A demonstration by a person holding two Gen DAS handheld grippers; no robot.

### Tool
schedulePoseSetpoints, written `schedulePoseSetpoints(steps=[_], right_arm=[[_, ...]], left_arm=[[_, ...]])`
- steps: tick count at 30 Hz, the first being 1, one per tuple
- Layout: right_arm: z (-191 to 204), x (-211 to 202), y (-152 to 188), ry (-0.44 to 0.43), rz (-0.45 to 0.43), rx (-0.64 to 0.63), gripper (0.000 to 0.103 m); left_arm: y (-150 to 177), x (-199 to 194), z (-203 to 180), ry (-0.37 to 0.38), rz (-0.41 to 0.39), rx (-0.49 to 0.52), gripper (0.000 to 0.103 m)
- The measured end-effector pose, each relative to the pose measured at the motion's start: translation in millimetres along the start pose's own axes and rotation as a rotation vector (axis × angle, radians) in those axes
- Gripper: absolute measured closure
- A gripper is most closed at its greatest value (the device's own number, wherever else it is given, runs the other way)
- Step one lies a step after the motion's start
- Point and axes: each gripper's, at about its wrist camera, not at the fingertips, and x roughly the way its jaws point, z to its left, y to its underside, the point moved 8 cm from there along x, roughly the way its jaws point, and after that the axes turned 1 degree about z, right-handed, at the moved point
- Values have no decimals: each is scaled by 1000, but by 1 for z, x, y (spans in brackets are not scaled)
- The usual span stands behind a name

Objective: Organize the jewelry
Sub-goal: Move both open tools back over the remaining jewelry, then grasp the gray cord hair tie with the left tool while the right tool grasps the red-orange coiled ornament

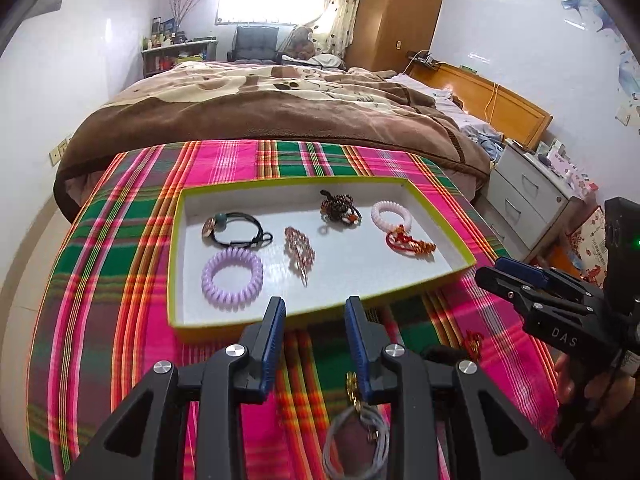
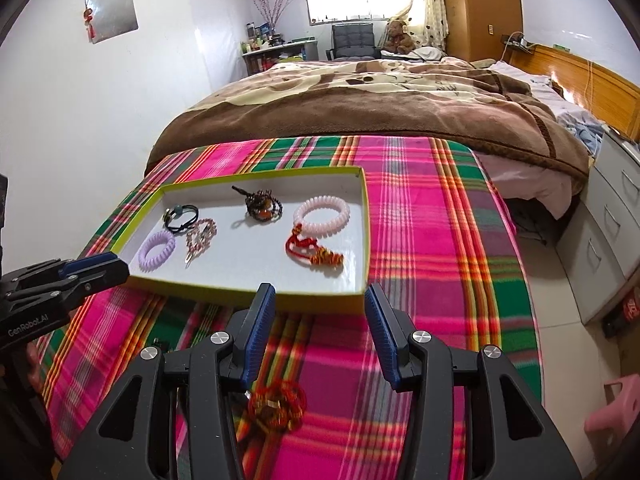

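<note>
A shallow tray [image 1: 174,240] with a green rim and white floor sits on a plaid cloth [image 1: 120,208] and holds six pieces. From left to right in the left wrist view: one black hair tie [image 1: 240,229] with a bead, one lilac coil band [image 1: 232,277] in front of it, one pink beaded clip [image 1: 299,249], one dark beaded bracelet [image 1: 340,205], one pale pink coil band [image 1: 391,215], and one red knotted cord [image 1: 408,245] touching that band's near edge.

Two more pieces lie outside the tray on the cloth: one grey cord loop [image 1: 356,438] with gold beads under the left gripper [image 1: 316,308], and one red-and-gold knot [image 2: 276,402] under the right gripper [image 2: 320,294].

Both grippers hover at the tray's near rim, fingers spread and holding nothing.
</note>
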Motion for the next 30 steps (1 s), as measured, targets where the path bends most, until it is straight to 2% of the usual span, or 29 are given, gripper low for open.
schedulePoseSetpoints(steps=[3,15,28,29,30], right_arm=[[-1,-5,11,-17,10,4,56],[12,-5,46,-72,69,16,56],[8,-3,55,-44,85,57,56],[7,-3,55,-38,88,58,56],[6,-2,56,-35,91,59,61]], left_arm=[[13,-7,0,1,2,-4,67],[52,-21,7,0,21,-30,67],[71,-26,18,1,30,-63,67],[72,-26,19,2,31,-65,67],[73,-26,20,3,32,-67,67]])
